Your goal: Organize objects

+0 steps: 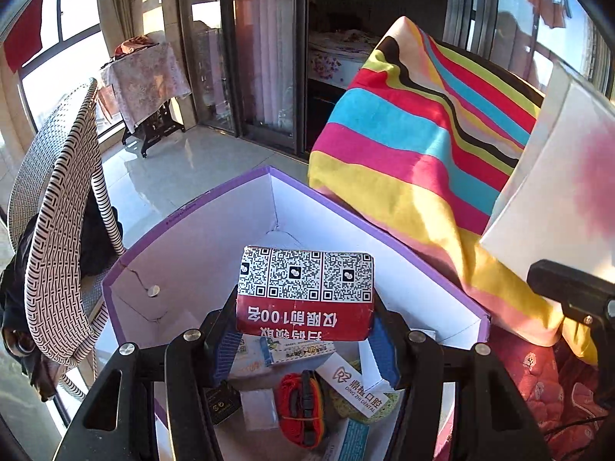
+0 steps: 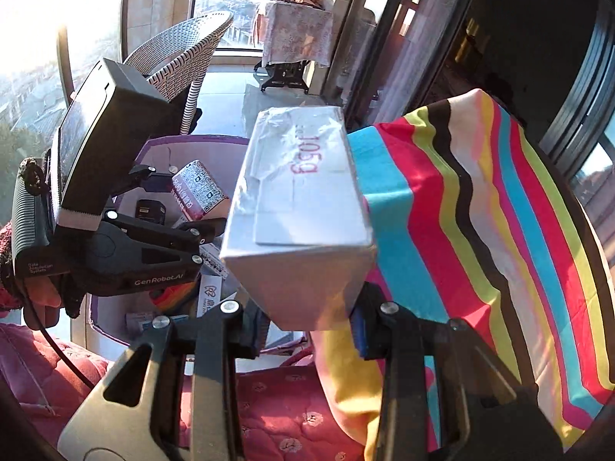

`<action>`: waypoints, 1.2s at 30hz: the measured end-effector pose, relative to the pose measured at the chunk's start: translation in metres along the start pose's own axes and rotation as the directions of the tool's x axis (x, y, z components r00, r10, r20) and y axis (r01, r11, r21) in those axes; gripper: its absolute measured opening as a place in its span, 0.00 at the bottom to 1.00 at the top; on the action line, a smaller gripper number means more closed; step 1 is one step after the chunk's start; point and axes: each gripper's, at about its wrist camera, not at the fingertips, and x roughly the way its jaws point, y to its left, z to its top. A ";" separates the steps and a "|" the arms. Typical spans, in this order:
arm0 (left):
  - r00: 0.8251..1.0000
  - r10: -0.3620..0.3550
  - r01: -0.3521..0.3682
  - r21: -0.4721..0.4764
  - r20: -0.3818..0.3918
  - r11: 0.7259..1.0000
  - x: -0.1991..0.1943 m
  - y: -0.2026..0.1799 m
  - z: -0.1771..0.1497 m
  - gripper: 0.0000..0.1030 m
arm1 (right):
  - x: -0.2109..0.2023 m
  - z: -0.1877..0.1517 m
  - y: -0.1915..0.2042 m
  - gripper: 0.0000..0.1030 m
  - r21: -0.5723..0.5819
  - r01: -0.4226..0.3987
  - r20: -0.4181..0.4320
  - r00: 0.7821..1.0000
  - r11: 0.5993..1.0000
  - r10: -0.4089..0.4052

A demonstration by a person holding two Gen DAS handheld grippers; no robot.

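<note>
Striped cloth (image 2: 480, 230), in bands of red, blue, yellow, green and black, is draping over a support at the right of both views, its lower hem reaching down beside the right edge of the purple-rimmed box (image 1: 192, 207). Red quilted fabric (image 2: 276, 415) is lying below the cloth and the box. The purple-rimmed box, white inside, is standing open, its far corner pointing toward a bare tiled floor (image 1: 173, 169), where a woven chair (image 1: 57, 230) is standing just off the box's left wall. Inside the box, small items are lying loose on the bottom: an orange strap bundle (image 1: 298, 407), a white dental-branded carton (image 1: 355, 388), a small black box (image 1: 223, 403) and a few paper packets. The white carton (image 2: 300, 207), wrapped in clear film and printed with red figures, is sitting clamped between the blue pads of the right gripper (image 2: 307, 330), tongs narrowed onto its lower end; it is hanging near the box's right rim, touching the cloth's blue band. The red-and-white QR-code packet (image 1: 305, 292) is being held by the left gripper (image 1: 303, 342), tongs closed on its two sides, above the box's interior, well inside its walls.
</note>
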 end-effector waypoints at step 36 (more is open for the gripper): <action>0.995 0.063 -0.071 -0.093 -0.078 0.993 -0.027 0.036 -0.003 0.97 | 0.017 -0.009 0.034 0.86 -0.024 0.038 -0.057 0.998 0.999 -0.040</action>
